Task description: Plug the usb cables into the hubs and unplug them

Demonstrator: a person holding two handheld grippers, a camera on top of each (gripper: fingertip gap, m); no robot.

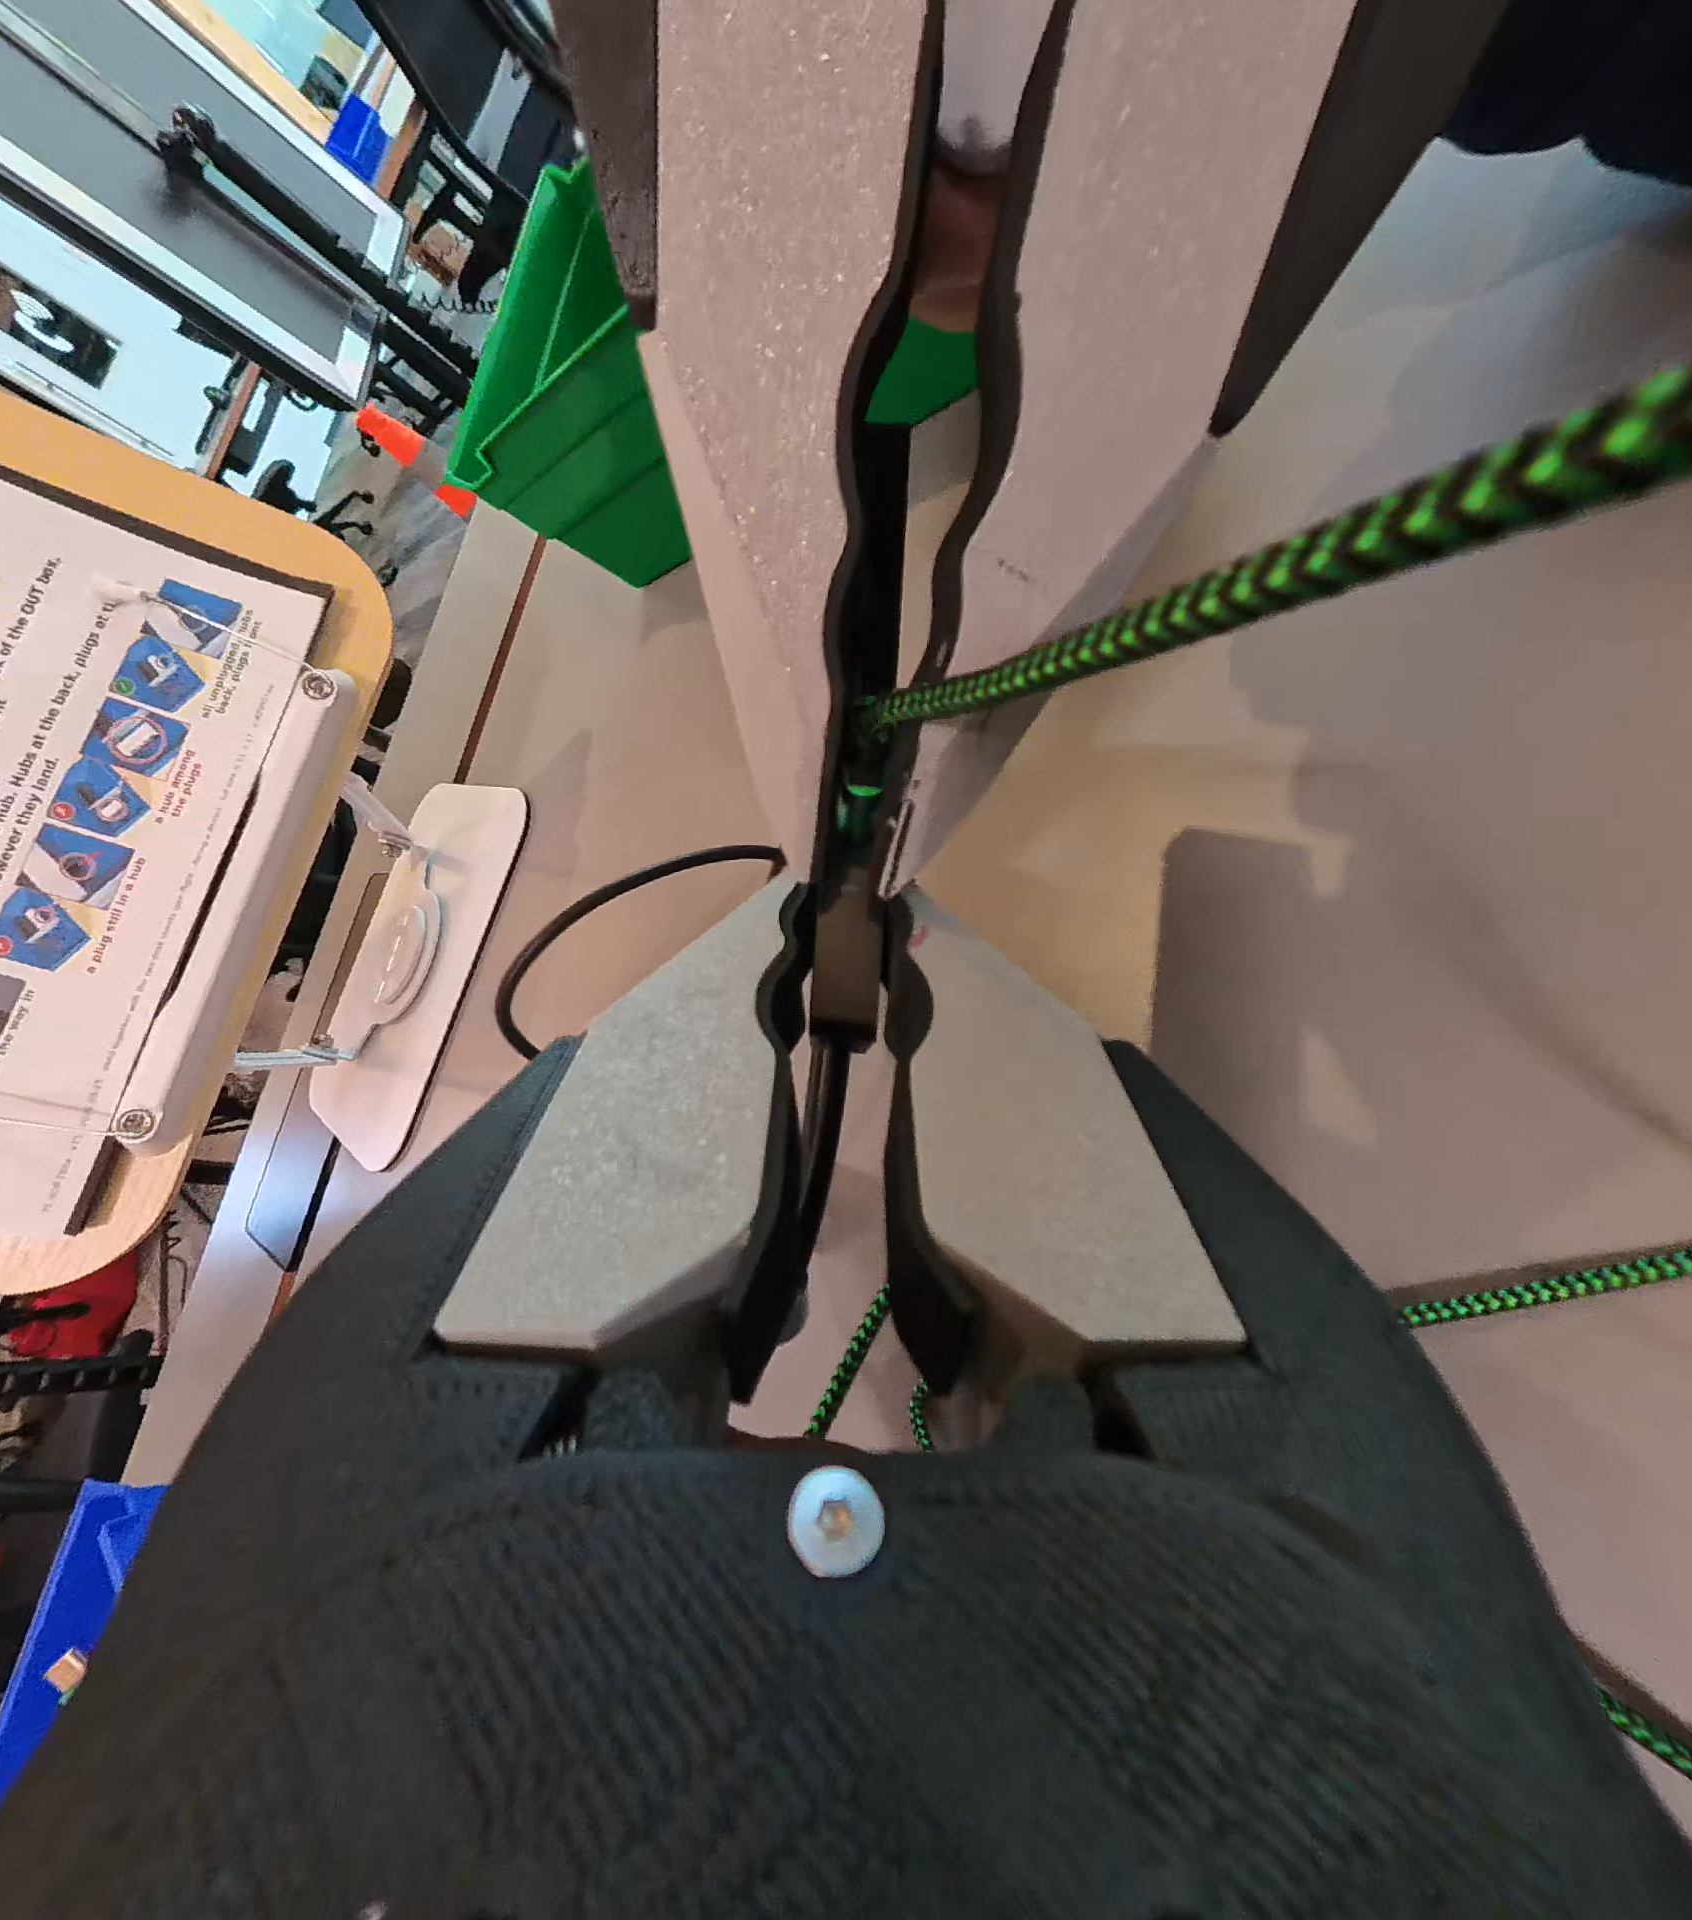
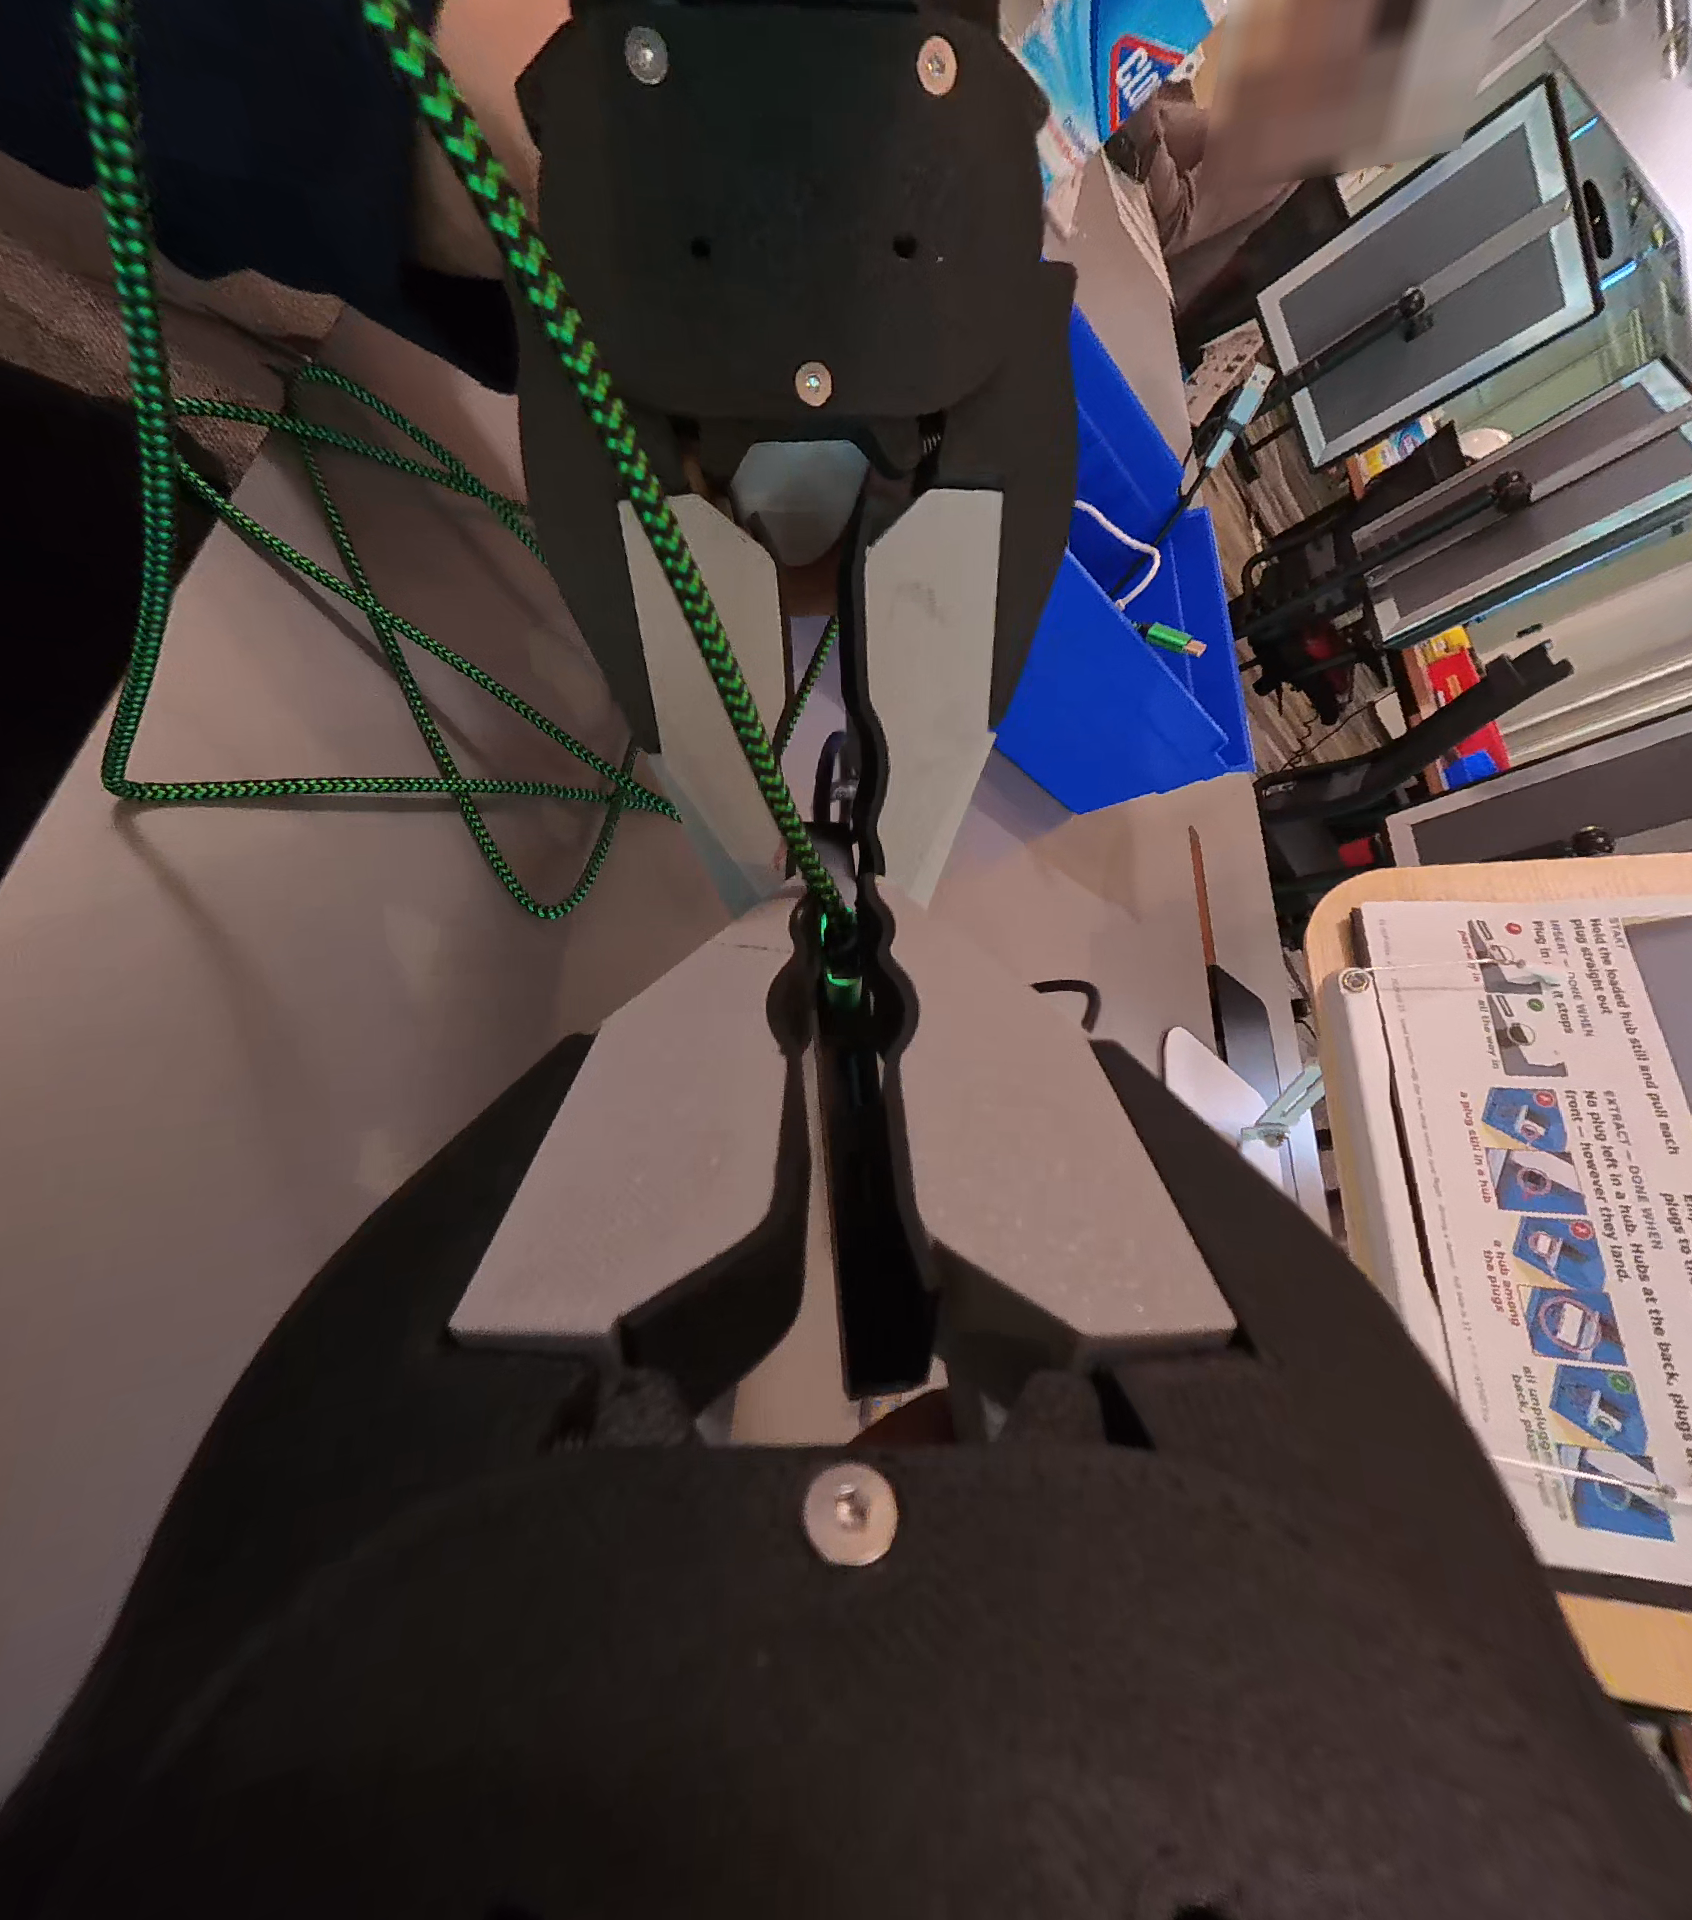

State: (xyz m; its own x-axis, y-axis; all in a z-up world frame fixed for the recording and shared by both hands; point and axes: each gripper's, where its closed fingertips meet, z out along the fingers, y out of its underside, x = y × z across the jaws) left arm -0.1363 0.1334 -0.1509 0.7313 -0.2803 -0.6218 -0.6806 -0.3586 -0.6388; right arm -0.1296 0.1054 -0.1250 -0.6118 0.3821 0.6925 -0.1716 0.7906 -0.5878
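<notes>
The hub is a slim black block, and I have it pinched between the left gripper fingers, above the pale table. The cable is braided green and black; its green plug sits clamped in my right gripper, right at the hub's end. Both grippers meet nose to nose, tips nearly touching, cable slack looping off over the table. I cannot tell whether the plug is seated.
</notes>
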